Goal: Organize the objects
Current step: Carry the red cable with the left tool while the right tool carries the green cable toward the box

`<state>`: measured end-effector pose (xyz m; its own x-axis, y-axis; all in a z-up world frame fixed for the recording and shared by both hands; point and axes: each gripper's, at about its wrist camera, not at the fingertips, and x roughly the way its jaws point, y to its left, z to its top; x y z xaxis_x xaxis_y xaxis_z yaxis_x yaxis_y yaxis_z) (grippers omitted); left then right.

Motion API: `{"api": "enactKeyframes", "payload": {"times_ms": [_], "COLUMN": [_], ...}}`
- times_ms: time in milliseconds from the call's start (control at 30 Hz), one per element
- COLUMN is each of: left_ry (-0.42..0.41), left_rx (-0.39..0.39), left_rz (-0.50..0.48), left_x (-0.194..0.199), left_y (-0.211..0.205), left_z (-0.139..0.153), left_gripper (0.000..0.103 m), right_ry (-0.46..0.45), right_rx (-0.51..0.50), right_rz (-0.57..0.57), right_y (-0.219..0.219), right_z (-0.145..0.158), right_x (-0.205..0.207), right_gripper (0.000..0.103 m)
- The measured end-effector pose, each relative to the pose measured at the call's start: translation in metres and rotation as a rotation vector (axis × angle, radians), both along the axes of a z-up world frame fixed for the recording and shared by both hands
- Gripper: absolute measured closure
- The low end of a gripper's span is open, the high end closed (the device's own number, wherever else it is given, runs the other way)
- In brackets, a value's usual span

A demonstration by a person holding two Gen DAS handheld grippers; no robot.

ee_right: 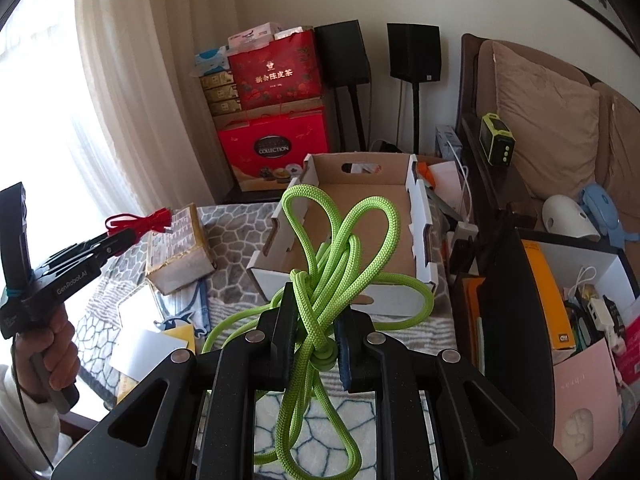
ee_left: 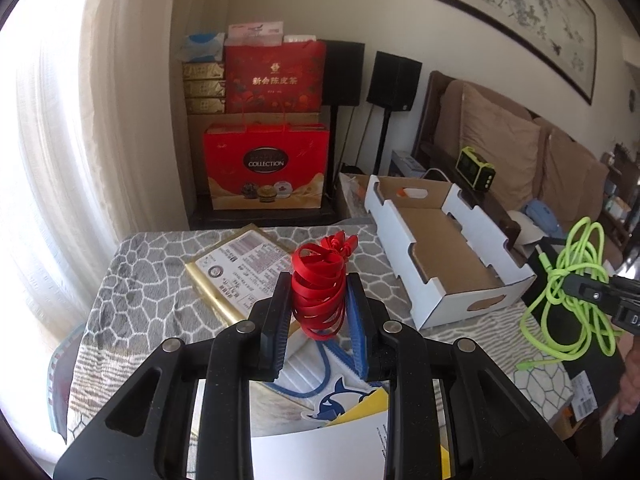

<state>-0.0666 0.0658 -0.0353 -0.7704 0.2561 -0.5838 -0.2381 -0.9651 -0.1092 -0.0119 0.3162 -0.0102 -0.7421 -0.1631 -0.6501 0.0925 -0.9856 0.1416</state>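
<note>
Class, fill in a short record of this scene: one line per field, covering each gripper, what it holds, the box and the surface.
left gripper: shut on red cable, a flat coiled bundle
right gripper: shut on green cable, a loose tangle with loops hanging below
box: white cardboard tray with open top, nothing seen inside, sits on the table
table: grey patterned cloth, with a gold packet and papers lying on it
both cables: lifted clear of the table
</note>
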Motion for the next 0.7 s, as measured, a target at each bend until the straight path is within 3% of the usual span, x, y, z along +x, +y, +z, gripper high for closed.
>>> {"api": "enactKeyframes", "payload": {"times_ms": [700], "left_ry": [0.027], "left_rx": [0.055], "left_rz": [-0.069], "left_x": [-0.01], "left_y": [0.016], "left_z": [0.032], "left_gripper": [0.079], "right_ry": [0.039], "right_rx": [0.008], "right_rz": [-0.013], "right_y": [-0.001], "right_z": [0.029], "right_x": [-0.013], "right_gripper": [0.087]}}
